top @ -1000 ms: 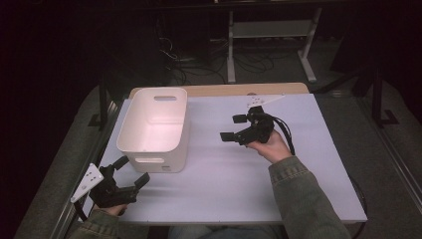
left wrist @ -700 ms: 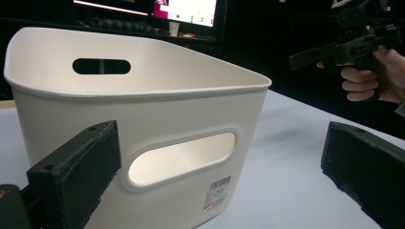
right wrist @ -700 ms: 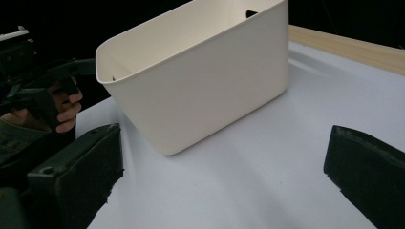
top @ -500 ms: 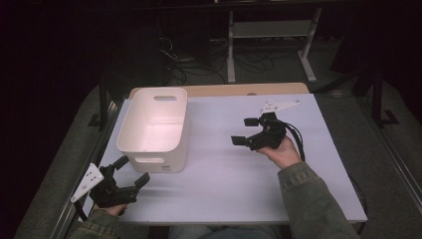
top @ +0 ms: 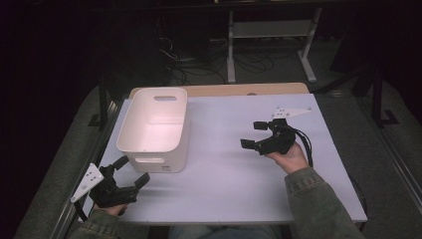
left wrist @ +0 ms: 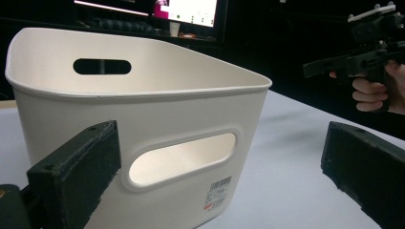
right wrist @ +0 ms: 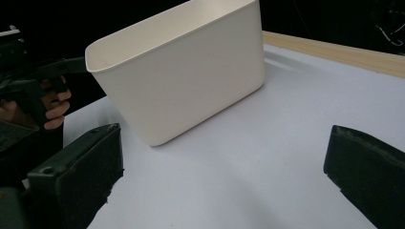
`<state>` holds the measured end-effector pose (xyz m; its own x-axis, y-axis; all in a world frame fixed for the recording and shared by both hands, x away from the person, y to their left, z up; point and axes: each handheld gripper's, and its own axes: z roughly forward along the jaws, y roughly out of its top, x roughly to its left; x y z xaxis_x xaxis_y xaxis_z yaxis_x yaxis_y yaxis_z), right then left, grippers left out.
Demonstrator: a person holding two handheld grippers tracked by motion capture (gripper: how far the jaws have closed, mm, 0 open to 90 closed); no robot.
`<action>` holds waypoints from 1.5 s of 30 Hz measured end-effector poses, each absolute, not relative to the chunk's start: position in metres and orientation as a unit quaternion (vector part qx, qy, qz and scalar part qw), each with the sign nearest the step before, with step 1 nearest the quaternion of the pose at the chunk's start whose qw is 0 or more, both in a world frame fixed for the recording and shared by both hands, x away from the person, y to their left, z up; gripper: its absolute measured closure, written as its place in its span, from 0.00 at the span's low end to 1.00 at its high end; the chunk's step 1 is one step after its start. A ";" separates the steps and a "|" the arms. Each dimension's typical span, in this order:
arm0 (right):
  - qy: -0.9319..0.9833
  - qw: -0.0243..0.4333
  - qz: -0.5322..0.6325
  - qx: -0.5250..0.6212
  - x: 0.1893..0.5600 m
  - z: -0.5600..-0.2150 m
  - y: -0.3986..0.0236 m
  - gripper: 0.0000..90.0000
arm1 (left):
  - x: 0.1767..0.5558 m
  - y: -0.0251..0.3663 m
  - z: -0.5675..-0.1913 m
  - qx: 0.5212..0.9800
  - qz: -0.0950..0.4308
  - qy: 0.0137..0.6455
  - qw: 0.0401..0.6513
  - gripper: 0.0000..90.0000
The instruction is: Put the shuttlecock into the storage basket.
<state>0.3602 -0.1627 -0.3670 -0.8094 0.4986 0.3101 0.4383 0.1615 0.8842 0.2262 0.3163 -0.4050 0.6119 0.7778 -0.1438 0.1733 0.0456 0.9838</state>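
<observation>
A white plastic bin (top: 155,128) with slot handles stands on the left half of the white table (top: 224,174); its inside looks empty. My left gripper (top: 130,172) rests at the table's front left corner, open, jaws pointing at the bin's near end wall (left wrist: 181,157). My right gripper (top: 255,134) is held above the table's right middle, open and empty, jaws aimed left toward the bin's long side (right wrist: 191,71). The right gripper (left wrist: 363,52) also appears far off in the left gripper view, and the left gripper (right wrist: 28,81) at the left of the right gripper view.
A wooden strip (top: 239,89) runs along the table's far edge. Beyond it the floor is dark, with a metal stand (top: 271,35) and cables. A barcode sticker (left wrist: 217,195) sits low on the bin's near wall. A lit screen (left wrist: 188,12) glows behind.
My right gripper has drifted to the right and slightly nearer, away from the bin. The left gripper and the bin have stayed put.
</observation>
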 end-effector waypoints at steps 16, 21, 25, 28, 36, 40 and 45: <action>0.749 0.053 0.574 0.327 0.343 -0.385 -0.192 0.00 | 0.226 0.316 -0.405 0.647 0.243 0.368 0.622 0.00; 0.744 0.062 0.575 0.334 0.338 -0.390 -0.200 0.00 | 0.226 0.316 -0.405 0.647 0.243 0.368 0.622 0.00; 0.746 0.065 0.572 0.333 0.335 -0.393 -0.204 0.00 | 0.226 0.316 -0.405 0.646 0.243 0.368 0.622 0.00; 0.743 0.071 0.575 0.335 0.331 -0.394 -0.207 0.00 | 0.226 0.316 -0.405 0.646 0.243 0.368 0.623 0.00; 0.737 0.092 0.580 0.334 0.322 -0.396 -0.218 0.00 | 0.226 0.316 -0.405 0.646 0.242 0.370 0.622 0.00; 0.732 0.099 0.585 0.336 0.318 -0.397 -0.223 0.00 | 0.227 0.316 -0.405 0.646 0.242 0.370 0.622 0.00; 0.724 0.117 0.590 0.337 0.313 -0.401 -0.230 0.00 | 0.227 0.316 -0.405 0.646 0.242 0.370 0.622 0.00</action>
